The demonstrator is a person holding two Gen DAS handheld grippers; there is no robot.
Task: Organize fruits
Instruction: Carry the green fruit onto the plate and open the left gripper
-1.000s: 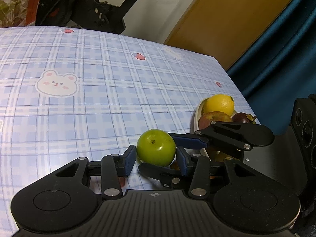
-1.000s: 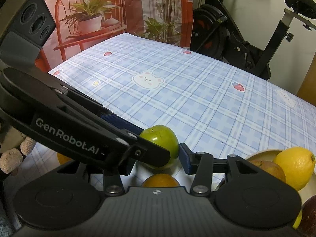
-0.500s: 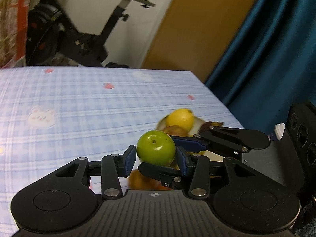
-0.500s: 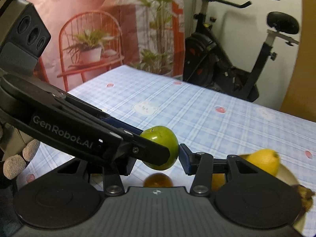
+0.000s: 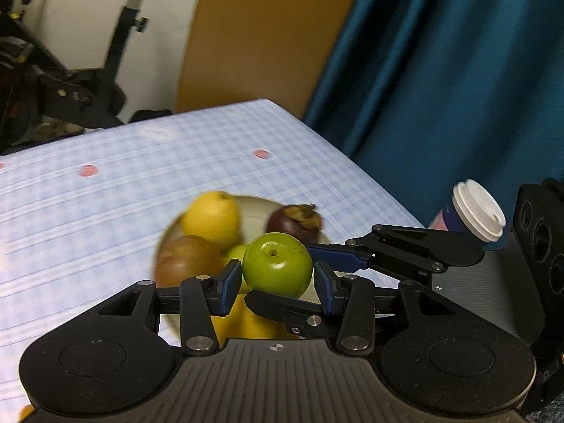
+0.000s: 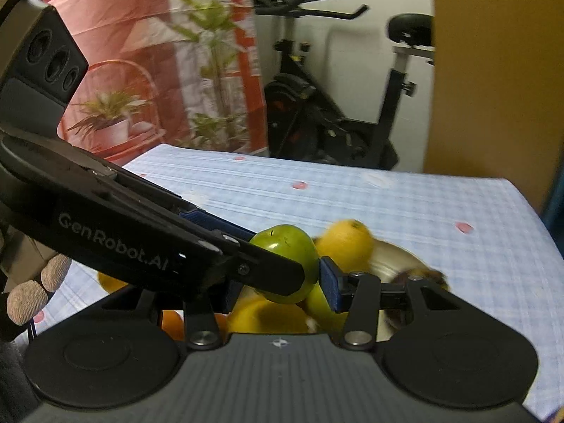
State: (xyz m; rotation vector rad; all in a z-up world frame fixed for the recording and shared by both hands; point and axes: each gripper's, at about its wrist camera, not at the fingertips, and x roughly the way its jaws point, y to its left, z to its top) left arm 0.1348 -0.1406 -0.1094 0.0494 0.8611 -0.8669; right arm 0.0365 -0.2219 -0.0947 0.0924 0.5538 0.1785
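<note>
Two grippers pinch one green apple (image 5: pixel 277 264) between them, above a pale bowl (image 5: pixel 252 211) of fruit on the table (image 5: pixel 105 190). In the left wrist view the left gripper (image 5: pixel 277 282) has its blue pads pressed on the apple's left and right sides, stem dimple facing up. The right gripper (image 5: pixel 335 259) reaches in from the right of that view — one blue pad lies against the apple's far right side, and its other finger passes under the fruit.

In the right wrist view the same apple (image 6: pixel 289 253) sits between the right gripper's (image 6: pixel 282 278) fingers, with the left gripper's black finger crossing in front of it from the left.

The bowl, blurred, holds a yellow lemon (image 5: pixel 211 218), a reddish-brown apple (image 5: pixel 187 264) and a dark purple fruit (image 5: pixel 294 220) with a dry calyx; more yellow fruit shows beneath the grippers. An orange fruit (image 6: pixel 172 324) lies on the checked tablecloth beside the bowl. A lidded paper cup (image 5: pixel 476 215) stands off the table's right edge, before a blue curtain (image 5: pixel 440 70).
</note>
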